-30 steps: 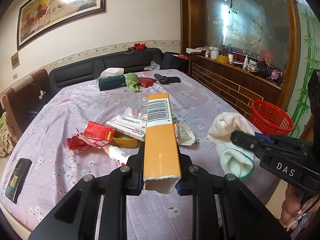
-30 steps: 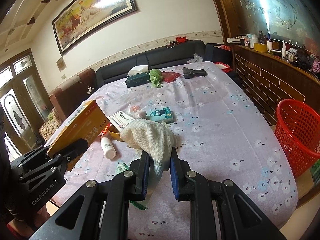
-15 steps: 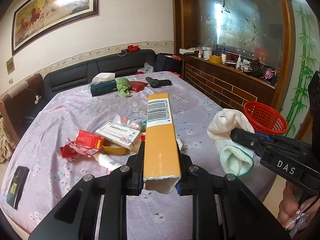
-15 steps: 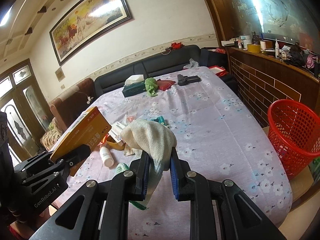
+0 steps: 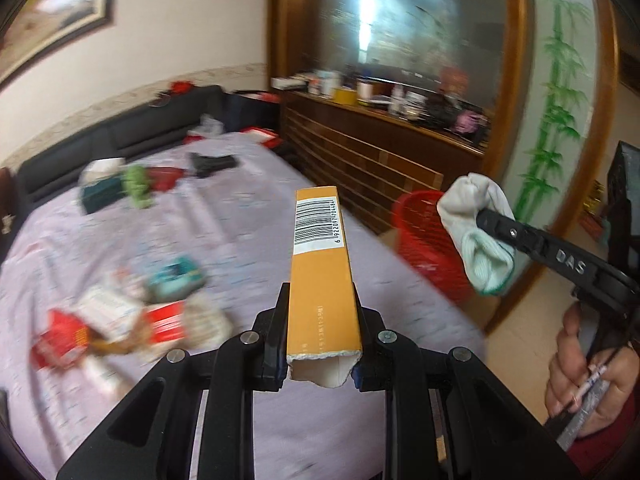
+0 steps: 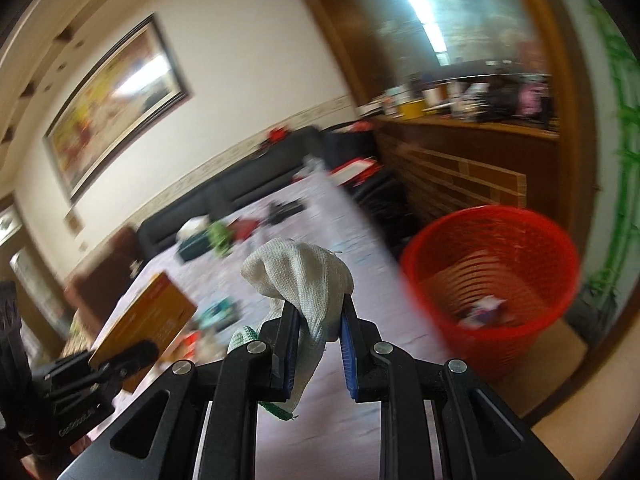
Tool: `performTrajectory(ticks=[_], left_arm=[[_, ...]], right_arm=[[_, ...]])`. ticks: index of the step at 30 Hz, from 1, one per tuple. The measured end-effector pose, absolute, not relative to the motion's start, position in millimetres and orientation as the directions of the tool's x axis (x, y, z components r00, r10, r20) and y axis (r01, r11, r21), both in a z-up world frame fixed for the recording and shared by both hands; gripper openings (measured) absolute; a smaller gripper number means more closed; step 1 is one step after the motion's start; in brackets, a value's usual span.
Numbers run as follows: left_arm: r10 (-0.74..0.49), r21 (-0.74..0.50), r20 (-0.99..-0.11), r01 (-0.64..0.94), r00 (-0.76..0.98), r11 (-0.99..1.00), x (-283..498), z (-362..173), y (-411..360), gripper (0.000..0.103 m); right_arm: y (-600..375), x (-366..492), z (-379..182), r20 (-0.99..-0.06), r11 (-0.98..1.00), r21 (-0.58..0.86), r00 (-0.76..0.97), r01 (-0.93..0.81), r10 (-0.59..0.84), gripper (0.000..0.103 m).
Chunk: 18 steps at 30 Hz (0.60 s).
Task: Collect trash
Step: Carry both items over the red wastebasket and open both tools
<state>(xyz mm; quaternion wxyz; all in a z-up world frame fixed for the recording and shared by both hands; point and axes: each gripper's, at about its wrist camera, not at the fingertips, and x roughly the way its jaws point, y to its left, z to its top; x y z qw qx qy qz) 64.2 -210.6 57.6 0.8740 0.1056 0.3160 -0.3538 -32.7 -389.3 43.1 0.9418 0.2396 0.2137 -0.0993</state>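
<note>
My left gripper (image 5: 320,304) is shut on a long orange box (image 5: 320,276) with a barcode, held above the table; the box also shows in the right wrist view (image 6: 148,320). My right gripper (image 6: 318,312) is shut on a white knitted sock (image 6: 308,280) with a green cuff, which also shows in the left wrist view (image 5: 480,236). A red mesh basket (image 6: 496,288) stands on the floor past the table's right edge, with some scraps inside; it also shows in the left wrist view (image 5: 424,240). Both grippers are near it.
The table (image 5: 248,220) has a lilac flowered cloth. Loose wrappers and small boxes (image 5: 128,316) lie at its left. A tissue box, a green cloth (image 5: 138,186) and a black object lie at the far end. A wooden counter (image 5: 380,152) runs along the right.
Both grippers have swung to the right with their loads. The red basket is now larger and closer in both views. The grips have not changed.
</note>
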Motion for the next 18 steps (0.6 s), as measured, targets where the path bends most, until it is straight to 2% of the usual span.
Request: performTrajectory(ticks=[6,14,15,16,17,18], left_arm=[[-0.615,-0.091,-0.669,0.776,0.417,0.625,71,47,-303,0.022],[-0.654,-0.145,-0.68,0.814,0.332,0.563,86,35,-387,0.023],[-0.655,-0.146,-0.68,0.815,0.33,0.561,90,33,-396,0.026],[-0.652,-0.148,-0.683,0.812,0.329,0.565,93,31,-401,0.043],[-0.656,-0.162,-0.682,0.807,0.324,0.567,97,29,-402,0.057],[-0.664,-0.177,-0.673,0.801,0.325,0.572,99,28,-401,0.058]], right_arm=[[-465,-46,42,-0.482,0.807,0.403,0.85,0.432,-0.214,0.02],[-529,-43,30,-0.531,0.747,0.391,0.795,0.538,-0.294,0.023],[-536,-41,27,-0.538,0.743,0.386,0.788,0.547,-0.3,0.023],[-541,-38,24,-0.546,0.74,0.379,0.78,0.555,-0.305,0.024],[-547,-31,20,-0.556,0.737,0.372,0.772,0.564,-0.31,0.03],[-554,-25,16,-0.571,0.736,0.355,0.757,0.576,-0.317,0.036]])
